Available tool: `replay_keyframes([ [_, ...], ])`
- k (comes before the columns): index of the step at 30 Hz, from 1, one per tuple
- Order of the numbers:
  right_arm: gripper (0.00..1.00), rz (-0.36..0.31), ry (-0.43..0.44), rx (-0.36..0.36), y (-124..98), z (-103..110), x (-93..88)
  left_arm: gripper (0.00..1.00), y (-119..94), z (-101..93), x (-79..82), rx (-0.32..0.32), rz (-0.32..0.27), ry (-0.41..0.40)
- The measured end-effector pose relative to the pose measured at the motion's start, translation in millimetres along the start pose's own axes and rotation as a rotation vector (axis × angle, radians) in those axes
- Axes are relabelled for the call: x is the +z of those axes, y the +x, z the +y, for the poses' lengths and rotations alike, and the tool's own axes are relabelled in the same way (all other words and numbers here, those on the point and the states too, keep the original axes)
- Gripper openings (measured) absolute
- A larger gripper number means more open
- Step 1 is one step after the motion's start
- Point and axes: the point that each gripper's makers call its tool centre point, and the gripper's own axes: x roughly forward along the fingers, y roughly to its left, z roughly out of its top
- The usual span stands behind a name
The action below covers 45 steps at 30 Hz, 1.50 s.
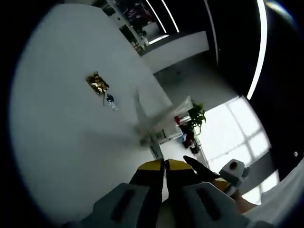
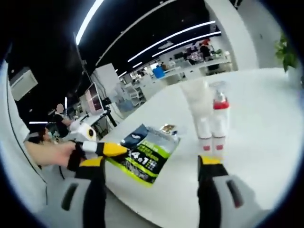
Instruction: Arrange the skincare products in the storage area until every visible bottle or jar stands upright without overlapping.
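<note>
From my right gripper (image 2: 152, 164), jaws spread wide and holding nothing, two white skincare tubes (image 2: 209, 118) (one with a red band) stand upright side by side on the white worktop (image 2: 266, 123), caps down, just ahead. A green-and-navy pouch (image 2: 145, 152) marked "4 in 1" lies near the worktop's front edge. My left gripper (image 1: 165, 166) is pressed closed, empty.

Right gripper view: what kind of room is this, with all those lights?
Probably a big open office. Long ceiling light strips, rows of desks far back, and a large white table holding two upright white bottles.
</note>
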Motion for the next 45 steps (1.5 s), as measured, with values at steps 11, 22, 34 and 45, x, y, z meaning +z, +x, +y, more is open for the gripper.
replay_keyframes([
  [11, 0.93, 0.031, -0.033, -0.112, -17.3, -39.5, -5.7, 0.00, 20.7, 23.0, -8.1, 0.055, 0.047, 0.008],
  [22, 0.98, 0.044, -0.021, -0.170, -26.8, -61.6, -10.2, 0.00, 27.9, 57.2, -13.1, 0.186, 0.088, 0.075],
  [34, 0.98, 0.047, -0.001, -0.180, -25.4, -64.9, -13.7, 0.08, 26.1, 69.4, -18.0, 0.294, 0.182, 0.315],
  [45, 0.98, 0.045, 0.018, -0.193, -28.1, -67.1, -17.5, 0.24, 14.2, 74.1, -14.9, 0.387, 0.304, 0.651],
])
